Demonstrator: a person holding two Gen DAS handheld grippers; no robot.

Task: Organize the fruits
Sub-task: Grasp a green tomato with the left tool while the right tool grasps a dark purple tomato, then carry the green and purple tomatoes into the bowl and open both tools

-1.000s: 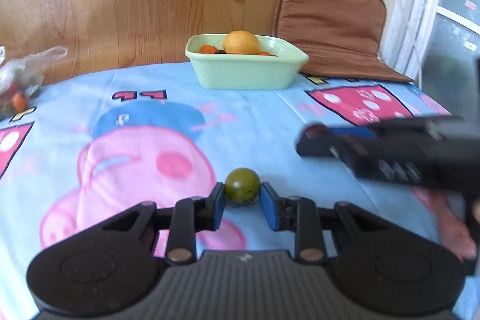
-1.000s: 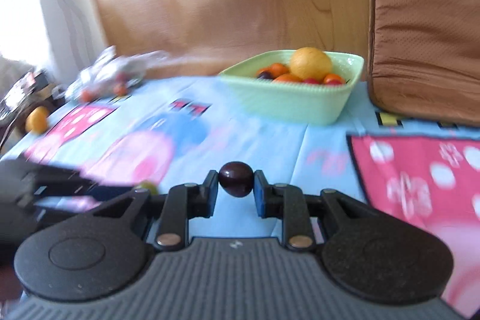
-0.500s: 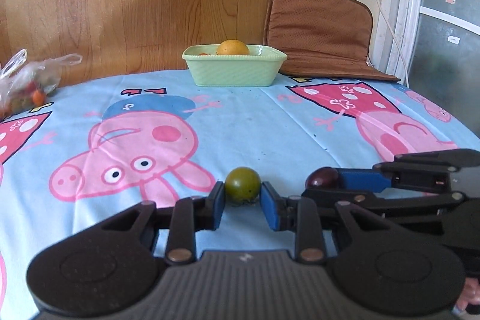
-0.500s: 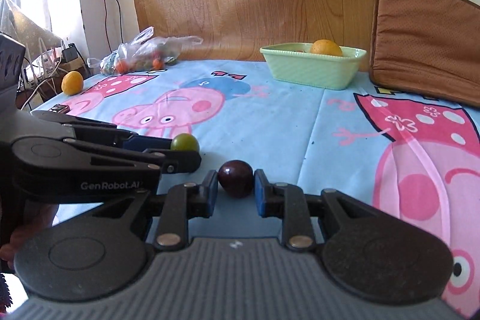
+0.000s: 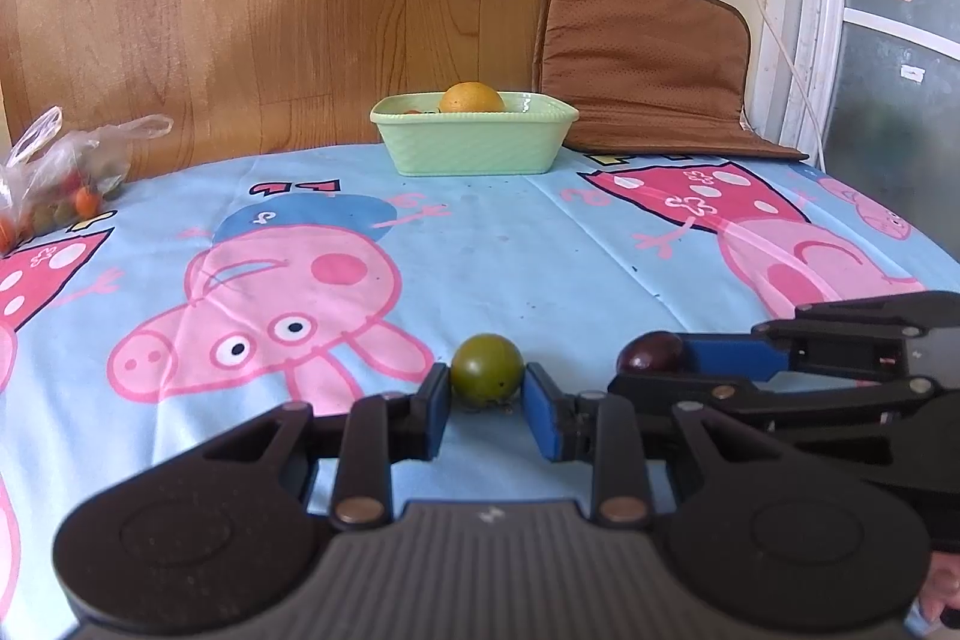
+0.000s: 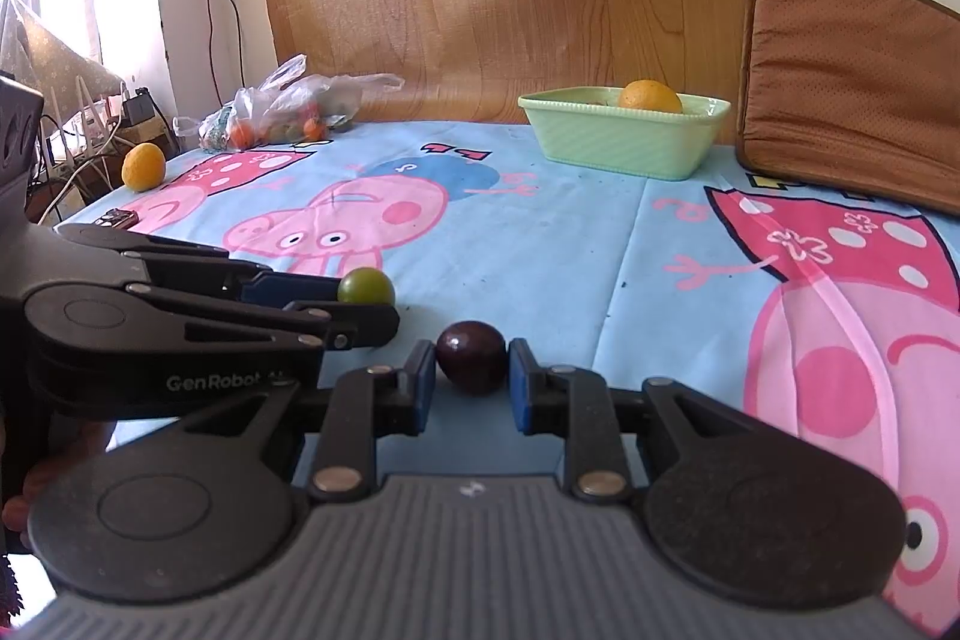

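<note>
Fruits sat in three places. A green fruit (image 5: 486, 369) was clamped between the blue pads of the left tool (image 5: 486, 409), low over the counter (image 5: 540, 250) with its blue cartoon-pig cloth; whether it rested on the cloth could not be told. A dark purple fruit (image 6: 471, 357) was pinched the same way in the right tool (image 6: 470, 388), whose jaws stood narrow around it. Both tools were side by side near the front edge, the right tool's fingers (image 5: 732, 358) showing at the right of the left view. Well back, by the wood-grain board, a pale green dish (image 5: 474, 142) held an orange (image 5: 472, 98) and some smaller fruit. A brown cushion (image 5: 648, 58) leaned just right of the dish. At the far left lay a clear plastic bag (image 6: 282, 112) of small fruit, and another orange (image 6: 143, 167) sat alone near the counter's corner.
</note>
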